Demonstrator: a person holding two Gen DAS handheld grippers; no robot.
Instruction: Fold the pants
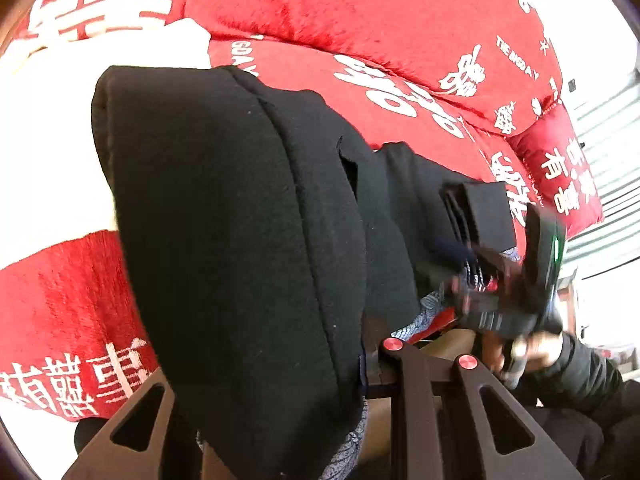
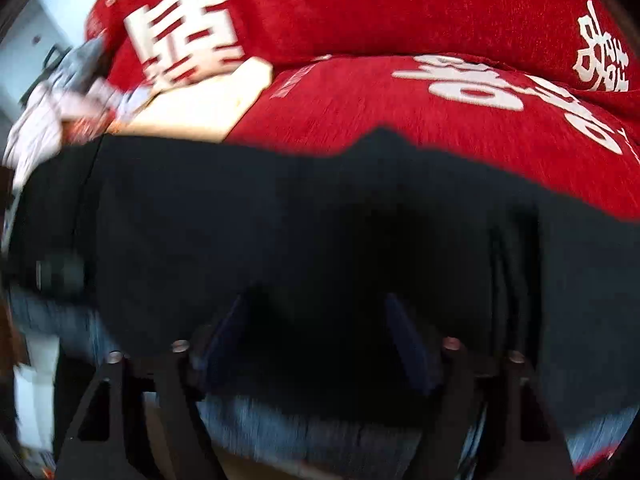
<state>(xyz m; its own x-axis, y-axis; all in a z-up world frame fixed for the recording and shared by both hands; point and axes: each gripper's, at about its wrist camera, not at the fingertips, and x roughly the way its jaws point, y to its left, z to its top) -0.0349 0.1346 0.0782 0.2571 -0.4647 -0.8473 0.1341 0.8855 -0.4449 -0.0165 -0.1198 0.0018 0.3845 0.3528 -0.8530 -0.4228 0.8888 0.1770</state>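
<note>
- Pants (image 1: 248,216): black, folded over into a thick bundle with a rounded fold edge up top, lying on my red blanket (image 1: 400,32) with white characters; the bundle fills the middle of the left wrist view.
- Left gripper (image 1: 360,364): black fabric drapes right across it, 1 finger (image 1: 370,354) peeks out at the cloth edge, the other is buried. Cannot tell how wide the jaws stand or whether they pinch the cloth.
- White patch of bedding (image 1: 48,152) sits left of the pants, touching their edge.
- Blue-grey patterned cloth (image 1: 428,312) shows under the pants near the front edge.
- Right gripper (image 2: 320,344): in its own view, blurred, the 2 dark blue fingers (image 2: 408,344) stand well apart, jaws wide, pressed against or into the black pants (image 2: 320,216). No cloth pinched between them that I can see.
- Far right in the left wrist view, the right gripper (image 1: 472,264) appears at the far end of the pants, blurred, with my gloved hand (image 1: 516,352) on its handle.
</note>
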